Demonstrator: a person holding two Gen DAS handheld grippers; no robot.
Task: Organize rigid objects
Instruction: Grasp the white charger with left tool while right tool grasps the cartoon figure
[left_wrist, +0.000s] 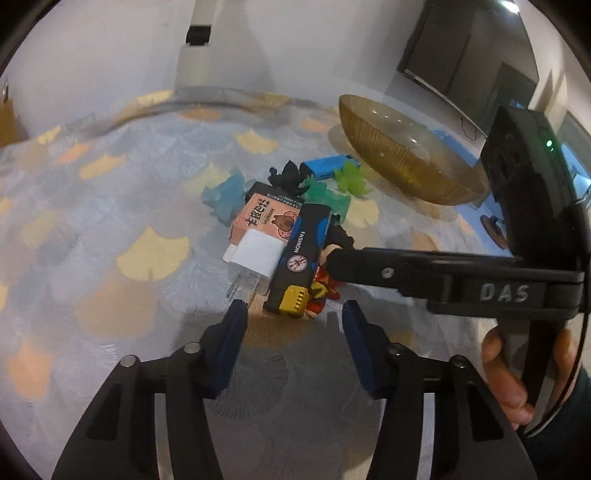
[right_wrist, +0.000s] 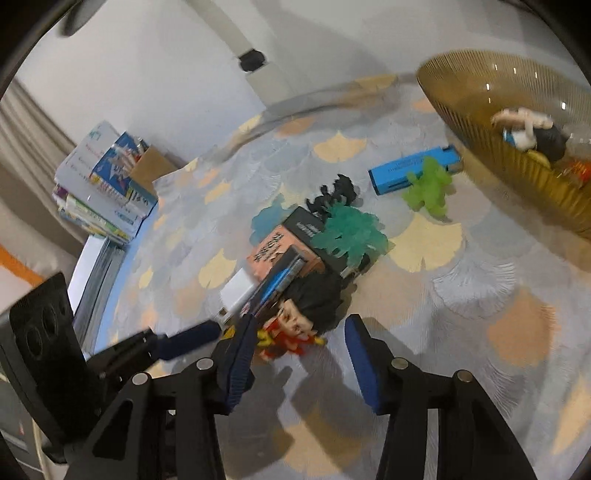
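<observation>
A pile of small items lies on the patterned tablecloth: a white charger plug (left_wrist: 255, 258), a pink box (left_wrist: 266, 218), a black-and-blue lighter (left_wrist: 299, 258) and a red-clad, black-haired figurine (right_wrist: 295, 325). My left gripper (left_wrist: 293, 314) is open just in front of the lighter's gold end, nothing between its pads. My right gripper (right_wrist: 299, 336) is open too; the figurine lies at its fingertips, close to the left pad and apart from the right one. In the left wrist view the right gripper (left_wrist: 334, 258) comes in from the right, its tip at the figurine.
An amber glass bowl (left_wrist: 399, 166) stands at the back right; a figurine (right_wrist: 532, 129) lies inside it. A blue stick-shaped case (right_wrist: 410, 173), a light green toy (right_wrist: 428, 192), a teal toy (right_wrist: 347, 232) and a black toy (right_wrist: 336, 195) lie behind the pile. Books (right_wrist: 107, 181) are stacked far left.
</observation>
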